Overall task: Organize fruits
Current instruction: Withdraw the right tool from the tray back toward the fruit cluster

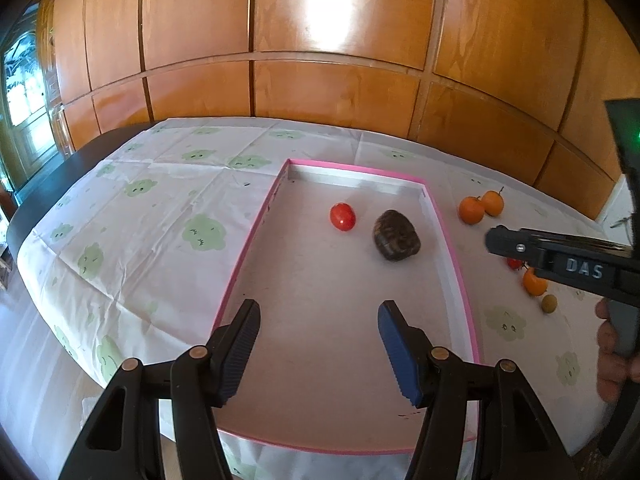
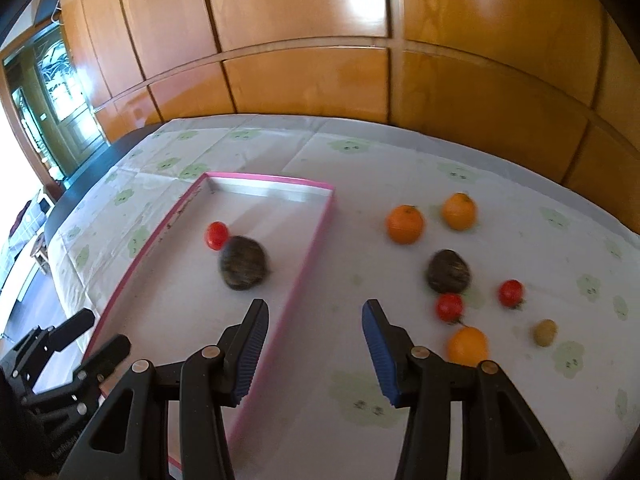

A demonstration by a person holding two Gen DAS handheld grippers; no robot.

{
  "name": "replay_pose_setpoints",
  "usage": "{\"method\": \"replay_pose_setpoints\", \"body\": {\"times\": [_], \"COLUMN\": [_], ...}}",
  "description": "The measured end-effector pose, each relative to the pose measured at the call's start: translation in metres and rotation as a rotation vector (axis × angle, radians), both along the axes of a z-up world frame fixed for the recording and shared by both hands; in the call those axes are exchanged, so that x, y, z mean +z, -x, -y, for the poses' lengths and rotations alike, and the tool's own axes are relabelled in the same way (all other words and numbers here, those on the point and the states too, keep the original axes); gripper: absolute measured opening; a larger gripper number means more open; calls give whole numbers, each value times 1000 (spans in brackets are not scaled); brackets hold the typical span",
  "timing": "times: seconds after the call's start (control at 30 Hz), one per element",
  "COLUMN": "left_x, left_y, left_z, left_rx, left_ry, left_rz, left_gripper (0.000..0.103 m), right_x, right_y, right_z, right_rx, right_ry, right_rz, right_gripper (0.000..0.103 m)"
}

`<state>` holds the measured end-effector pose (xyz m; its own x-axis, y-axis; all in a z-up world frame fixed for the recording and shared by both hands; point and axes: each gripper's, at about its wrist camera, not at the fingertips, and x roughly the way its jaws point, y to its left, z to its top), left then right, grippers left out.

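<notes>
**Desk:** What's the picture at the table?

**Operator:** I see both tools empty over the cloth-covered table [image 2: 400, 148]. My left gripper [image 1: 318, 338] hangs over the near end of the pink-rimmed tray [image 1: 256, 224], jaws apart. My right gripper [image 2: 314, 346] straddles the tray's right rim, jaws apart too. In the tray lie one red tomato [image 1: 343, 216] and one dark mottled fruit [image 1: 396, 240], near each other at the far end.

**Desk:** And what's left outside?

**Operator:** On the cloth to the right sit two oranges [image 2: 404, 224], a second dark fruit [image 2: 448, 271], two tomatoes [image 2: 449, 307], a third orange [image 2: 467, 345] and a small greenish fruit [image 2: 545, 332]. I judge the dark fruit the nearest pick. I'd approach it from above, centre it between the pads, and close gently, since round fruit rolls and the neighbouring tomatoes sit close.
</notes>
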<state>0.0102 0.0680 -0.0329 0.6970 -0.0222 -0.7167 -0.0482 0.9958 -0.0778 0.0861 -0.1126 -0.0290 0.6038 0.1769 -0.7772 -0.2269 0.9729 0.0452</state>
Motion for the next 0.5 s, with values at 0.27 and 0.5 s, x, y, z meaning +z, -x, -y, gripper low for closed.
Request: {"method": "replay_pose_setpoints", "body": {"times": [0.27,0.5], "left_x": [1,1], "left_y": [3,3], "left_z": [11,25], "left_rx": [-25,-54], "left_ry": [-15,-30], "left_rz": [-1,-5], "left_gripper": [62,62], "right_x": [7,11], "right_y": [10,18], "right_z": [44,76], "right_rx": [-71,-125], "right_ry": [28,43], "right_rz": [20,35], "right_gripper": [49,49]}}
